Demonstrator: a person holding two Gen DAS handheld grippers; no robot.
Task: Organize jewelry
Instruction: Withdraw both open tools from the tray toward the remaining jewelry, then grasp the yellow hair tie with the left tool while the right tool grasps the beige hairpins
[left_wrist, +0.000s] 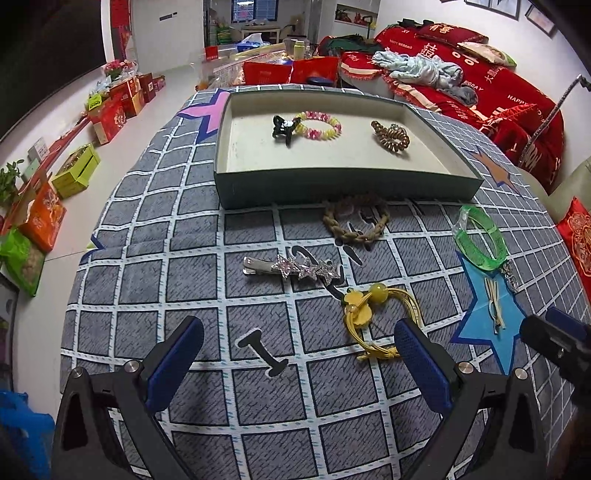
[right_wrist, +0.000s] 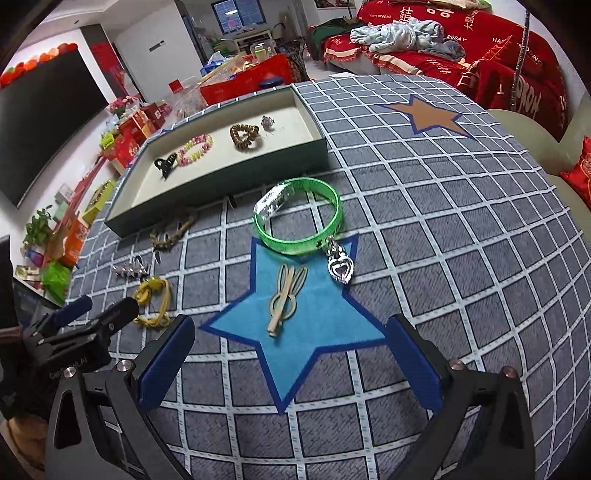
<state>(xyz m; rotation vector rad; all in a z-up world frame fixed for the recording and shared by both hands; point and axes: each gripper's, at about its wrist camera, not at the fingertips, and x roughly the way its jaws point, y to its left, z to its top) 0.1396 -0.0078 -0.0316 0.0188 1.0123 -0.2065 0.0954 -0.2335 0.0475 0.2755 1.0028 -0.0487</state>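
Right now both tools hang over the grid-patterned tabletop (left_wrist: 184, 236) with nothing between their pads. From the left wrist view, the left tool (left_wrist: 299, 354) stands wide apart, its right pad just beside the yellow cord ornament (left_wrist: 369, 306). Beyond that lie a star-studded hair clip (left_wrist: 291, 269) and a braided tan band (left_wrist: 356, 221), the band close against the front wall of the shallow green tray (left_wrist: 347, 188). Inside the tray sit 1 black claw clip (left_wrist: 282, 127), 1 pink-and-yellow scrunchie (left_wrist: 319, 124) touching it, and 1 brown coil tie (left_wrist: 391, 134) apart to the right.

From the right wrist view, the right tool (right_wrist: 291, 354) is also spread wide, above a blue star (right_wrist: 295, 332) printed on the cloth. On that star rests a thin wooden hairpin (right_wrist: 284, 302). Beyond it lies a green bangle (right_wrist: 299, 221), and a silver heart pendant (right_wrist: 340, 267) sits at the bangle's near edge.
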